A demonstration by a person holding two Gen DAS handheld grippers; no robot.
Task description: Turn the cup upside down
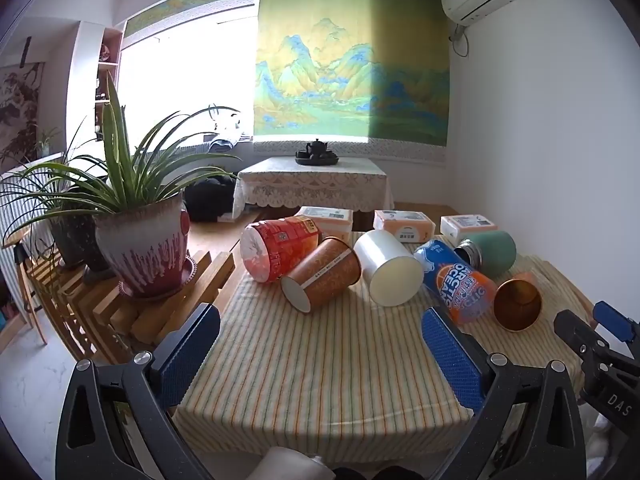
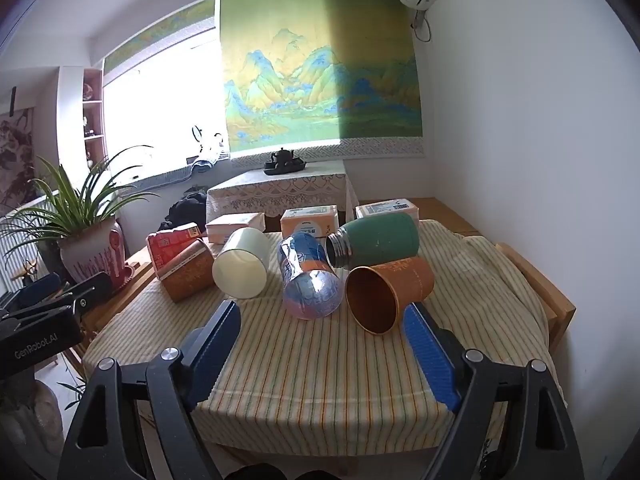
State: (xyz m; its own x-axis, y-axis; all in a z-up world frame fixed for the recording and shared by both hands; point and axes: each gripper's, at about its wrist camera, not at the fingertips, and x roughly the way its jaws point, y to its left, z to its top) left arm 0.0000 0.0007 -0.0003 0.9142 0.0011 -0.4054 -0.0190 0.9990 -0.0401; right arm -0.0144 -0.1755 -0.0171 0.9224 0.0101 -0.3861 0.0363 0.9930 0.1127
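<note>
Several cups lie on their sides on a striped tablecloth [image 1: 320,360]: a red cup [image 1: 276,248], an orange patterned cup [image 1: 320,280], a white cup [image 1: 388,268], a blue-orange cup [image 1: 456,280], a green flask [image 1: 488,254] and an orange cup with a copper inside [image 1: 518,304]. My left gripper [image 1: 320,352] is open and empty, short of the cups. My right gripper [image 2: 320,344] is open and empty, just before the copper-lined cup [image 2: 384,296] and the blue-orange cup [image 2: 310,280]. The white cup [image 2: 242,268] lies to the left.
A potted plant [image 1: 140,248] stands on a wooden rack left of the table. Three tissue packs [image 1: 404,226] line the table's far edge. A white wall [image 2: 540,160] is close on the right. A low table with a teapot [image 1: 316,152] stands behind.
</note>
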